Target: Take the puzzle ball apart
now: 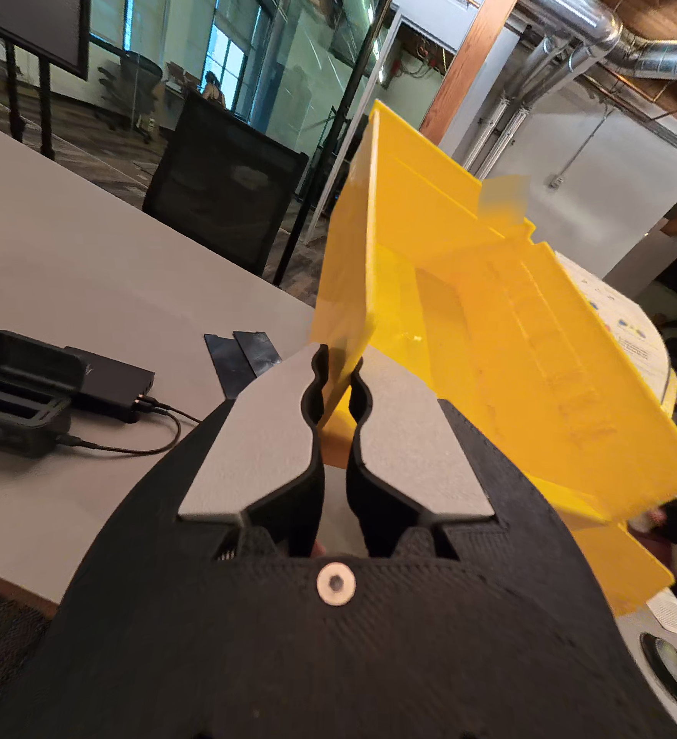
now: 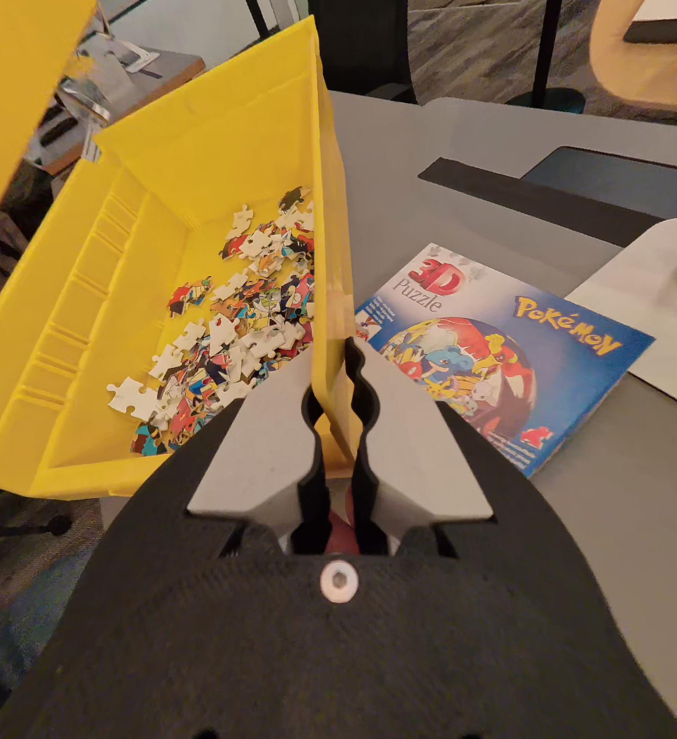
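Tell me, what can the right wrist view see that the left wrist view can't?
Only the right wrist view shows the loose puzzle pieces lying inside the yellow bin and the flat puzzle box on the table.

Only the left wrist view shows a black charger case with cables.

Both show the yellow bin, with each hand-held gripper, left and right, pinching a wall of it.

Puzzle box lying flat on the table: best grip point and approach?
Take the puzzle box by its near edge, coming in low from the table side toward the camera. It lies flat, so only its thin edges offer the gripper a pinch; the near corner seems to sit slightly raised.
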{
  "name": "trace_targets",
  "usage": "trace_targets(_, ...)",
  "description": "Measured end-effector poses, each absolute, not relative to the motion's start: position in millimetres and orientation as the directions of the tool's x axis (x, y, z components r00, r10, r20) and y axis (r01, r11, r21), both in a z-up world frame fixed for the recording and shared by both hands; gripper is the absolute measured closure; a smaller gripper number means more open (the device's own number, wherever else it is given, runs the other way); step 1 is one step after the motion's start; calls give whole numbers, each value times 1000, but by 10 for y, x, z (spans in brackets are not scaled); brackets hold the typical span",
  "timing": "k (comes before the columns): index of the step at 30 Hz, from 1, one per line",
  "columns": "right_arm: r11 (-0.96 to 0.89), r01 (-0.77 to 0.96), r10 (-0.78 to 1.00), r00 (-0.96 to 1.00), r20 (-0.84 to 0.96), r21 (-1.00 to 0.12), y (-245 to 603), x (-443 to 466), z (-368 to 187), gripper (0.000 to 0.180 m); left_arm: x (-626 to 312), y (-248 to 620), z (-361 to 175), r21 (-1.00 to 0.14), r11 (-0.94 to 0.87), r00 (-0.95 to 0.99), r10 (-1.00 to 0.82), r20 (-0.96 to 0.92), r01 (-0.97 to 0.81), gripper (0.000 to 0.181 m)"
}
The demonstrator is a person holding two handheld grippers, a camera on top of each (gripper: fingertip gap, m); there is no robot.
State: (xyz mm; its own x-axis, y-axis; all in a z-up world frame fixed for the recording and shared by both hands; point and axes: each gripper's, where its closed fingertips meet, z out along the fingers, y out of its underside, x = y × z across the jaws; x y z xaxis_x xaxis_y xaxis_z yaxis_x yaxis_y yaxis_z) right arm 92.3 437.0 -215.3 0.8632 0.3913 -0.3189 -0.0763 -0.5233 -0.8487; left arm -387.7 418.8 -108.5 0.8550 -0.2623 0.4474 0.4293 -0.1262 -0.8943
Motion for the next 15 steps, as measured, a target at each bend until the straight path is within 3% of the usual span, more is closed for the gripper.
trace_targets(1, -532, -77, 391, 861, -326, -843, 4363, 872, -2198, 177, -3911, 4167, -1071, -896, -115, 855, -267, 444, 429, 173)
trace_targets(15, -575, -69, 409, 839, -359, -815, 4113, -106, -2505, 177, -3720, 3952, -1031, -875, -135, 796, -369, 479, 464, 173)
